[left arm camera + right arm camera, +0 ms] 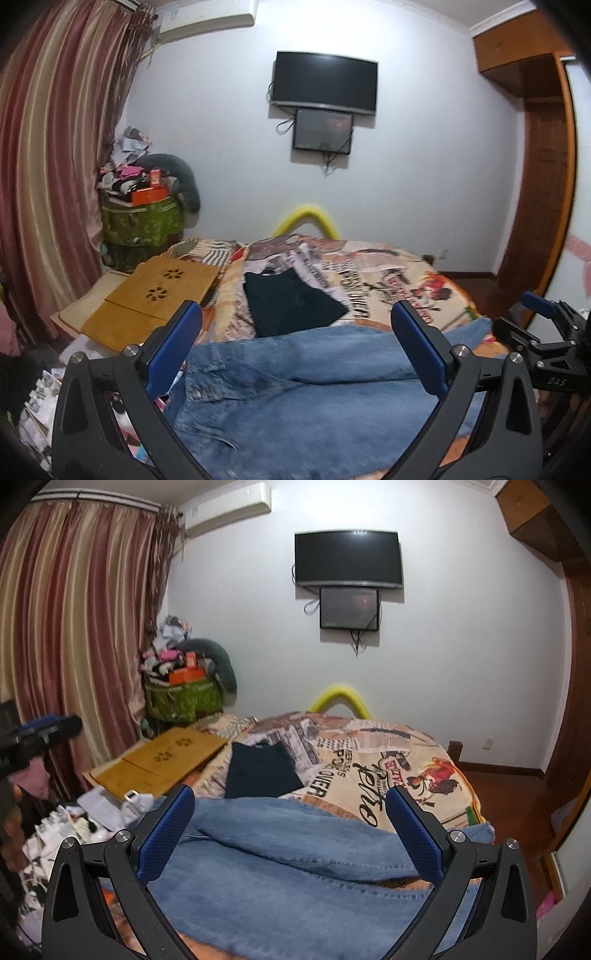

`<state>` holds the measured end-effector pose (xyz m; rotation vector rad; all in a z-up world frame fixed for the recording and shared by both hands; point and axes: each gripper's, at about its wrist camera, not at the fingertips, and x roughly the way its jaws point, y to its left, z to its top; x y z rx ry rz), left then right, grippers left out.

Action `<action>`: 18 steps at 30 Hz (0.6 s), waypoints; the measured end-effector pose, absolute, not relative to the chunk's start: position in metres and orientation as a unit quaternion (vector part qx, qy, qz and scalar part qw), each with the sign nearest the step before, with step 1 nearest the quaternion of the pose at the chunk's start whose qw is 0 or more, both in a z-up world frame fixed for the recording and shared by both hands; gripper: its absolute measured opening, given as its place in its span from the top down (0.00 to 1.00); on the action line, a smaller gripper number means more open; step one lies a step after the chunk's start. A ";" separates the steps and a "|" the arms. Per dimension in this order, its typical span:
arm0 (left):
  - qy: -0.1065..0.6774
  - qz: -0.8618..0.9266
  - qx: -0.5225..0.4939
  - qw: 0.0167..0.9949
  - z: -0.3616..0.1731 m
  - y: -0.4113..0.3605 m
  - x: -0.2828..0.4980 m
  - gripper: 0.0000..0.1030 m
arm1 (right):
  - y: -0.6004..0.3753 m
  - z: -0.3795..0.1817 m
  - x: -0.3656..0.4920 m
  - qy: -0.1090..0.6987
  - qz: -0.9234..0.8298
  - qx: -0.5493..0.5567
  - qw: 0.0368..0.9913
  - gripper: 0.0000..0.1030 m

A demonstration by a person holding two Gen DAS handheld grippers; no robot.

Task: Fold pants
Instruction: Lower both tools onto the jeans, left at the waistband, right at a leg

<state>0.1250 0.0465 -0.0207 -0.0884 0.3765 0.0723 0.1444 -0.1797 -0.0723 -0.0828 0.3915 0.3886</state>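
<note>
Blue jeans lie spread across the near end of the bed, waist and pockets to the left, legs running right; they also show in the right wrist view. My left gripper is open and empty, its blue pads above the jeans near the waist. My right gripper is open and empty above the legs. The right gripper also shows at the right edge of the left wrist view. The left gripper shows at the left edge of the right wrist view.
A dark folded garment lies on the patterned bedspread beyond the jeans. A wooden lap table sits at the bed's left side. Clutter lies near it. Curtains, a green box pile and a wall TV stand behind.
</note>
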 end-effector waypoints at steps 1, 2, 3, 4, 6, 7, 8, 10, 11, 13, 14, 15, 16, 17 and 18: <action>0.195 0.039 -0.045 0.979 -0.023 0.052 0.138 0.00 | -0.180 -0.075 0.152 0.199 0.193 -0.040 0.960 0.00; 0.205 0.045 -0.048 0.977 -0.026 0.059 0.150 0.00 | -0.182 -0.077 0.161 0.206 0.194 -0.039 0.958 0.00; 0.213 0.050 -0.050 0.975 -0.029 0.063 0.161 0.00 | -0.182 -0.082 0.175 0.216 0.193 -0.038 0.956 0.00; 0.221 0.053 -0.053 0.973 -0.033 0.069 0.172 0.00 | -0.182 -0.084 0.182 0.223 0.193 -0.040 0.955 0.00; 0.250 0.064 -0.054 0.965 -0.046 0.083 0.204 0.00 | -0.181 -0.093 0.205 0.240 0.192 -0.047 0.950 0.01; 0.261 0.069 -0.054 0.961 -0.052 0.089 0.215 0.00 | -0.181 -0.098 0.215 0.248 0.193 -0.052 0.948 0.01; 0.273 0.073 -0.054 0.958 -0.058 0.095 0.225 0.00 | -0.181 -0.102 0.226 0.255 0.194 -0.057 0.946 0.01; 0.307 0.088 -0.056 0.946 -0.080 0.112 0.255 0.00 | -0.181 -0.110 0.243 0.272 0.196 -0.062 0.940 0.01; 0.323 0.092 -0.057 0.940 -0.090 0.120 0.267 0.00 | -0.182 -0.114 0.250 0.280 0.198 -0.063 0.937 0.01; 0.353 0.100 -0.061 0.928 -0.111 0.135 0.289 0.00 | -0.184 -0.126 0.270 0.299 0.202 -0.061 0.930 0.01; 0.364 0.103 -0.064 0.924 -0.119 0.140 0.295 0.00 | -0.185 -0.130 0.278 0.307 0.203 -0.061 0.928 0.01; 0.386 0.105 -0.070 0.914 -0.135 0.150 0.308 0.00 | -0.186 -0.134 0.287 0.315 0.204 -0.063 0.925 0.01; 0.402 0.106 -0.075 0.906 -0.147 0.157 0.316 0.00 | -0.187 -0.139 0.294 0.321 0.206 -0.065 0.922 0.01; 0.413 0.107 -0.077 0.901 -0.155 0.162 0.322 0.00 | -0.186 -0.145 0.304 0.329 0.210 -0.067 0.918 0.01; 0.432 0.113 -0.082 0.891 -0.172 0.171 0.333 0.02 | -0.185 -0.152 0.312 0.338 0.213 -0.068 0.914 0.01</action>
